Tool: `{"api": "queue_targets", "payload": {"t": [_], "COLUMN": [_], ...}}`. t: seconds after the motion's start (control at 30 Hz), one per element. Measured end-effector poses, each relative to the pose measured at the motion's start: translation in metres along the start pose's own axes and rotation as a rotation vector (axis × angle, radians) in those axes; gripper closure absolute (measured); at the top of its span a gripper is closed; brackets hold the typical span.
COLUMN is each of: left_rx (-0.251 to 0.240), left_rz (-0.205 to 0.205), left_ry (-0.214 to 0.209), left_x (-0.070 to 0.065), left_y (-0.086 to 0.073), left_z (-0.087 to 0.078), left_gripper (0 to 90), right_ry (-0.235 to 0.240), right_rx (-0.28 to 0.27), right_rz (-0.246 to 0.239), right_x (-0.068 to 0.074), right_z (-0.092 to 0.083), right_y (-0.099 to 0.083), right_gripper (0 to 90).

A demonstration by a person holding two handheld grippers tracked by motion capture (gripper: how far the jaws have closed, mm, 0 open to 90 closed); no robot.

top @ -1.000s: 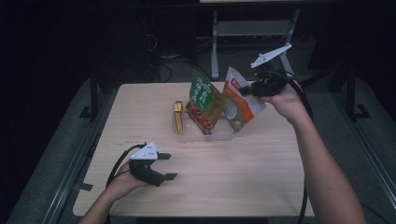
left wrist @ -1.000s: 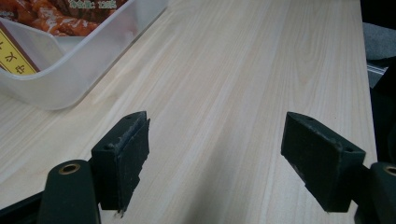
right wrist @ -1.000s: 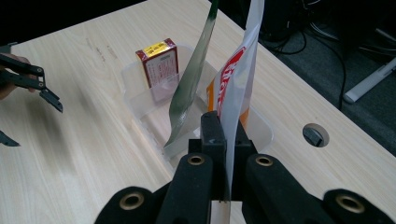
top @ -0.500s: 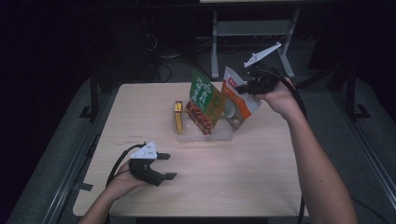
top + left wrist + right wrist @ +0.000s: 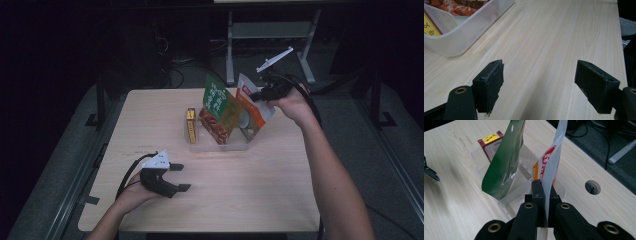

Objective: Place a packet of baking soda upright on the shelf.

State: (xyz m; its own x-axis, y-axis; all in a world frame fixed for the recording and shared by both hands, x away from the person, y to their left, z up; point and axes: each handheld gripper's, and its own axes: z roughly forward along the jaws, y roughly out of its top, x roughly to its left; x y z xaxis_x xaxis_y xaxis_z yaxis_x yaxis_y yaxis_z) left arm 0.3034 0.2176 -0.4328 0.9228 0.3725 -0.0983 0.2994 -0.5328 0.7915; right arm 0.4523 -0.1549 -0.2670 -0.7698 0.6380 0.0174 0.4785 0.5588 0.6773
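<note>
A clear plastic bin (image 5: 235, 145) (image 5: 521, 187) stands at the middle of the table and holds packets upright. My right gripper (image 5: 256, 95) (image 5: 544, 188) is shut on the top edge of a white and orange snack pouch (image 5: 250, 112) (image 5: 551, 162), which hangs at the bin's right end. A green pouch (image 5: 220, 102) (image 5: 504, 167) leans in the bin beside it. A red and yellow box (image 5: 191, 125) (image 5: 490, 143) stands at the bin's left end. My left gripper (image 5: 180, 176) (image 5: 539, 82) rests open on the near left of the table, with bare wood between its pads.
The wooden table (image 5: 165, 110) has a round cable hole (image 5: 592, 187) near the right gripper. A metal stand (image 5: 270, 30) and cables lie on the dark floor beyond the far edge. The bin's corner (image 5: 461, 37) is off to the left of the left gripper.
My right gripper has moved left and down with the white and orange pouch, bringing it over the bin's right end. The left gripper has stayed put.
</note>
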Motion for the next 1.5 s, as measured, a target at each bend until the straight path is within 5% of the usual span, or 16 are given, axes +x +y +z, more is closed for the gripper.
{"api": "queue_targets", "payload": {"t": [0.67,1.27,1.4,1.5], "left_rx": [0.001,0.038,0.047,0.042], "left_rz": [0.004,0.073,0.080,0.075], "left_ry": [-0.033,-0.040,-0.043,-0.040], "left_x": [-0.001,-0.006,-0.007,-0.006], "left_y": [0.004,0.007,0.007,0.007], "left_z": [0.008,0.008,0.008,0.007], "left_gripper": [22.6,22.6,22.7,22.6], "right_ry": [0.031,0.007,0.011,0.014], "right_rx": [0.072,0.158,0.142,0.085], "right_rz": [0.031,0.082,0.092,0.104], "right_x": [-0.011,-0.014,-0.017,-0.019], "right_z": [0.033,0.058,0.057,0.052], "right_y": [0.000,0.013,0.009,0.003], "right_gripper": [90.0,90.0,88.2,78.6]}}
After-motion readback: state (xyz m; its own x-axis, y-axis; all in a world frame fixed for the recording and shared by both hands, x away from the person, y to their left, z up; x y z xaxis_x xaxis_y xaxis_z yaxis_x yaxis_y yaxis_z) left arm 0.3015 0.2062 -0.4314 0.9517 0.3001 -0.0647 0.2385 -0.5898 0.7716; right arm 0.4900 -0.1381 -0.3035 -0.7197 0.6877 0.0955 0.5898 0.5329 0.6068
